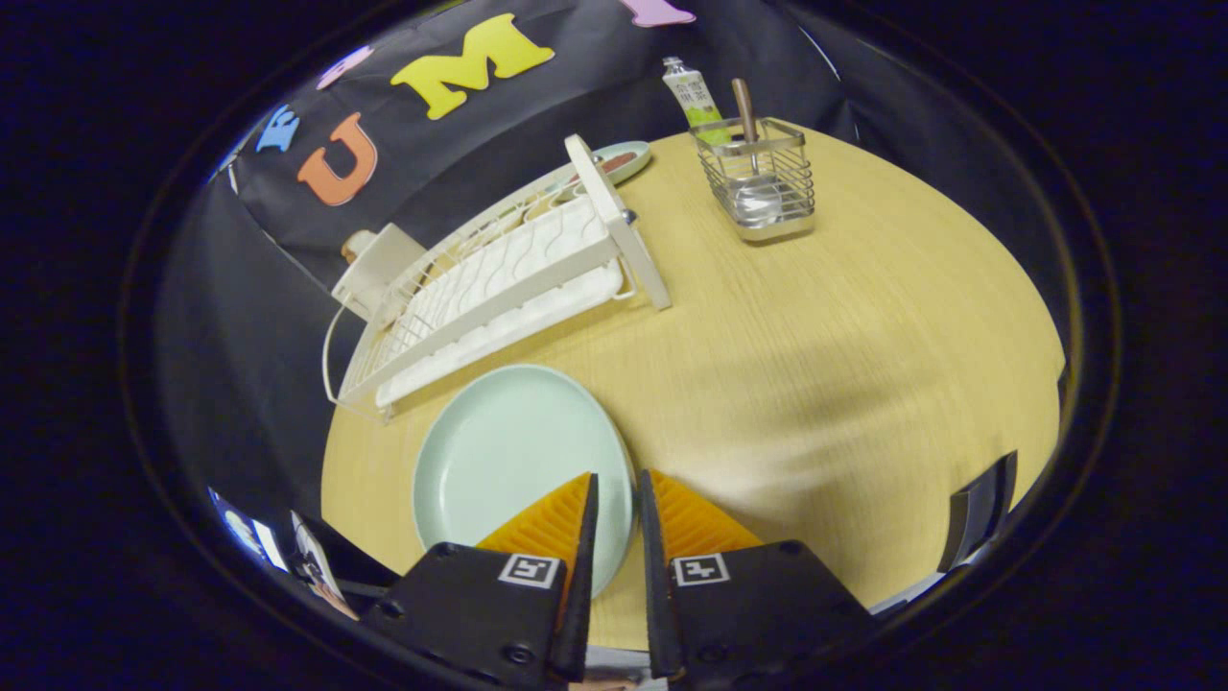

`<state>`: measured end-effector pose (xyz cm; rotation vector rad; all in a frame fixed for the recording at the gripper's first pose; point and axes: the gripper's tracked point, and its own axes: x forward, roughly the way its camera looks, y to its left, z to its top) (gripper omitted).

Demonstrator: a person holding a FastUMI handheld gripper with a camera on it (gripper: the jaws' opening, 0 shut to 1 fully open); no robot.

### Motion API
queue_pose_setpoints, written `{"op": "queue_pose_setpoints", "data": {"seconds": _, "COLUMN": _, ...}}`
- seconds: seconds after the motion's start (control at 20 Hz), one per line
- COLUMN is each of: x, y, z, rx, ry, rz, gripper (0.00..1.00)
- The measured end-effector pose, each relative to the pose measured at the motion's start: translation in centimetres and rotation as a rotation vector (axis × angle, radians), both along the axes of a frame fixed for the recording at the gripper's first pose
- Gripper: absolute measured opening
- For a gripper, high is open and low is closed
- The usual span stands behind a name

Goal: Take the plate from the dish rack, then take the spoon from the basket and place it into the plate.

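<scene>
A pale green plate [508,461] lies flat over the wooden table [844,384], just in front of the white dish rack [499,278]. My gripper [619,477] is shut on the plate's near right rim, which runs through the narrow gap between the fingers. Whether the plate rests on the table or hangs a little above it I cannot tell. Far beyond the fingers stands a wire basket [763,178]. In it stands a spoon [745,110], brown handle up.
A green-and-white tube [693,96] stands behind the basket. A small dish [619,158] lies past the rack's far end, and a white box [379,264] sits at the rack's left. Dark objects [979,509] show at the table's near right edge.
</scene>
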<state>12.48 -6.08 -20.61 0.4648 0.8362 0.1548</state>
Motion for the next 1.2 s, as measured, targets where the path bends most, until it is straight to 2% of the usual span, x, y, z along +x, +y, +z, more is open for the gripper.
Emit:
{"op": "queue_pose_setpoints", "data": {"seconds": 0.05, "x": 0.3, "y": -0.4, "z": 0.6, "rx": 0.018, "ry": -0.029, "rz": -0.016, "gripper": 0.47}}
{"op": "queue_pose_setpoints", "data": {"seconds": 0.1, "x": 0.6, "y": -1.4, "z": 1.2, "rx": 0.001, "ry": -0.056, "rz": -0.032, "gripper": 0.56}}
{"op": "queue_pose_setpoints", "data": {"seconds": 0.15, "x": 1.0, "y": -2.4, "z": 1.7, "rx": -0.032, "ry": -0.079, "rz": -0.051, "gripper": 0.7}}
{"op": "queue_pose_setpoints", "data": {"seconds": 0.25, "x": 1.2, "y": -3.9, "z": 2.8, "rx": -0.099, "ry": -0.116, "rz": -0.075, "gripper": 0.88}}
{"op": "queue_pose_setpoints", "data": {"seconds": 0.4, "x": 2.2, "y": -6.2, "z": 4.7, "rx": -0.243, "ry": -0.186, "rz": -0.121, "gripper": 1.0}}
{"op": "queue_pose_setpoints", "data": {"seconds": 0.55, "x": 3.3, "y": -8.0, "z": 6.9, "rx": -0.36, "ry": -0.259, "rz": -0.145, "gripper": 1.0}}
{"op": "queue_pose_setpoints", "data": {"seconds": 0.75, "x": 5.9, "y": -11.9, "z": 10.5, "rx": -0.443, "ry": -0.335, "rz": -0.227, "gripper": 1.0}}
{"op": "queue_pose_setpoints", "data": {"seconds": 1.05, "x": 11.5, "y": -16.0, "z": 12.9, "rx": -0.547, "ry": -0.369, "rz": -0.214, "gripper": 0.99}}
{"op": "queue_pose_setpoints", "data": {"seconds": 1.2, "x": 15.2, "y": -17.0, "z": 12.9, "rx": -0.53, "ry": -0.387, "rz": -0.193, "gripper": 0.99}}
